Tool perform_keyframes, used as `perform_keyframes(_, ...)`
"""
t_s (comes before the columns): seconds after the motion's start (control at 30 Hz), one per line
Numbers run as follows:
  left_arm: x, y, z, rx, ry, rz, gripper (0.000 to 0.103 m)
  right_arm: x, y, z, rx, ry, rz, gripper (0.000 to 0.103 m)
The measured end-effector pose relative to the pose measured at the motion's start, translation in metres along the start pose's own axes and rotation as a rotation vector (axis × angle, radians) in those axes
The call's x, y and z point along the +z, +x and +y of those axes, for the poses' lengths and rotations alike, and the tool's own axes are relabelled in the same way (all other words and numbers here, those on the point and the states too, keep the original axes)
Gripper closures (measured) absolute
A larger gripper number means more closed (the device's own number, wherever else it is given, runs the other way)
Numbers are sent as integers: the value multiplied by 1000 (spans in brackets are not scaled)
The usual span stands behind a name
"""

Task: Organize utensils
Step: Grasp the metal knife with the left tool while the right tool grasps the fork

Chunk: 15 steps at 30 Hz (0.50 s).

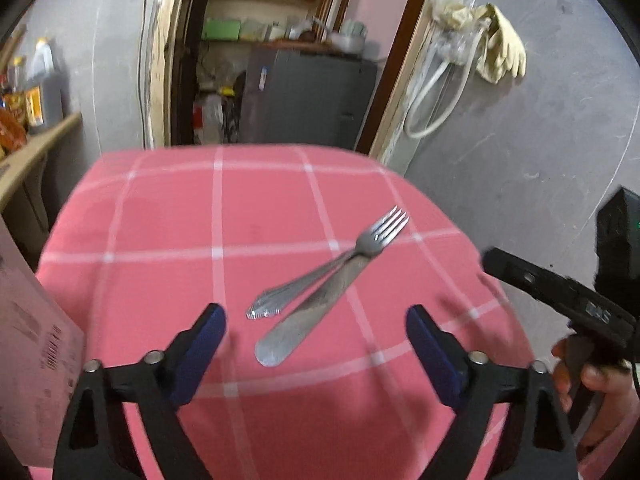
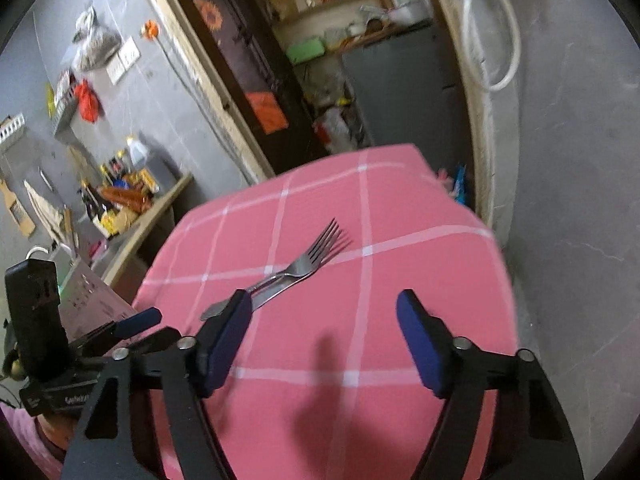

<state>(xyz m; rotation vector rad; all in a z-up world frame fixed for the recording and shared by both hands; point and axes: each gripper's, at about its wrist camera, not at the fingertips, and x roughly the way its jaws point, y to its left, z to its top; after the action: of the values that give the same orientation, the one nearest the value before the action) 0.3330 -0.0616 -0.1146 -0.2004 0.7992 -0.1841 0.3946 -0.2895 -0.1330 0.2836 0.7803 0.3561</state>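
So we're on approach, nothing gripped yet. Pink checked table (image 1: 160, 240) lies under both tongs. Left gripper (image 1: 316, 332) stands apart and empty, as does right gripper (image 2: 324, 320). Fork (image 1: 376, 236) lies crossed over the knife (image 1: 312, 312), handles just ahead of our left tips. Next move, we judge: separate them, pinching one handle.

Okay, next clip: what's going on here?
A person holds a black two-finger gripper with blue pads in each hand over a table with a pink checked cloth. A steel fork lies crossed over a steel table knife on the cloth. The left gripper and right gripper are both open and empty; neither touches the utensils.
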Motion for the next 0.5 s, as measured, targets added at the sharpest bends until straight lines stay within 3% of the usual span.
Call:
perform_keyframes(0.17, -5, 21, 5, 17, -14, 75, 36, 6, 35, 3, 20, 3, 64, 54)
perform_keyframes(0.23, -8, 32, 8, 40, -22, 122, 37, 7, 46, 3, 25, 17, 78, 57)
perform_keyframes(0.5, -15, 36, -12, 129, 85, 126, 40, 12, 76, 5, 39, 53, 98, 68)
